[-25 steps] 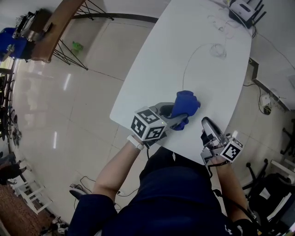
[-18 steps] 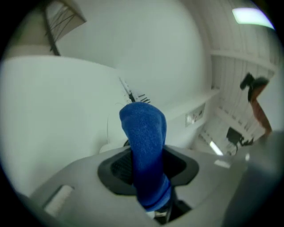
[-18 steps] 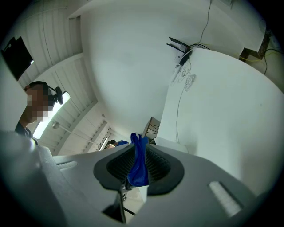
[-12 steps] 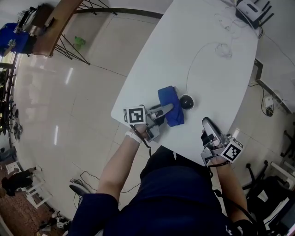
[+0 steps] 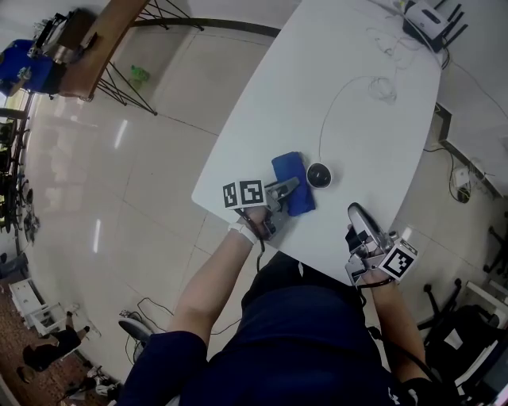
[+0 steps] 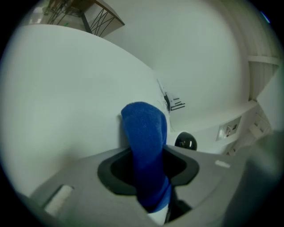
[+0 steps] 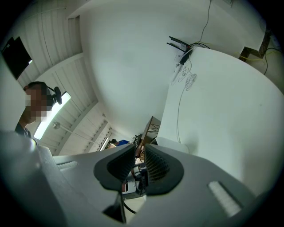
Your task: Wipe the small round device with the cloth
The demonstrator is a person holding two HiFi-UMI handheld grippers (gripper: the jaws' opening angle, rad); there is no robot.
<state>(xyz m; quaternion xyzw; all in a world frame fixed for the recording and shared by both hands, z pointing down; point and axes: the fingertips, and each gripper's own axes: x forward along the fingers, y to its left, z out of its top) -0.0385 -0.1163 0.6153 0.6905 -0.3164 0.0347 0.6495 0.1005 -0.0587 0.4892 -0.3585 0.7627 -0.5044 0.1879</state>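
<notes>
The white table (image 5: pixel 317 95) fills the middle of the head view, narrowing toward us, with shiny floor tiles (image 5: pixel 119 198) to its left.

At the near edge we hold the left gripper (image 5: pixel 292 189) low over the tabletop. Its jaws are clamped on the blue cloth (image 5: pixel 295 170). The left gripper view shows the cloth (image 6: pixel 144 133) pinched between the two dark pads (image 6: pixel 116 170) and standing out past them as a folded, rounded bundle. In the head view the free end lies on the table.

The right gripper (image 5: pixel 355 210) is off the table's near right corner, away from the work and tilted upward. In its own view the right gripper (image 7: pixel 140 166) has its ribbed pads close together with a narrow gap, and nothing is between them.

A black router (image 5: pixel 425 20) with antennas sits at the far end of the table.

The small round device (image 5: pixel 319 174) – dark, with a lighter rim – rests on the table just to the right of the cloth, beside it rather than under it. It shows in the left gripper view (image 6: pixel 185 142) to the right of the cloth too.

A thin cable (image 5: pixel 329 107) curves from the device toward a loose coil near the router.
</notes>
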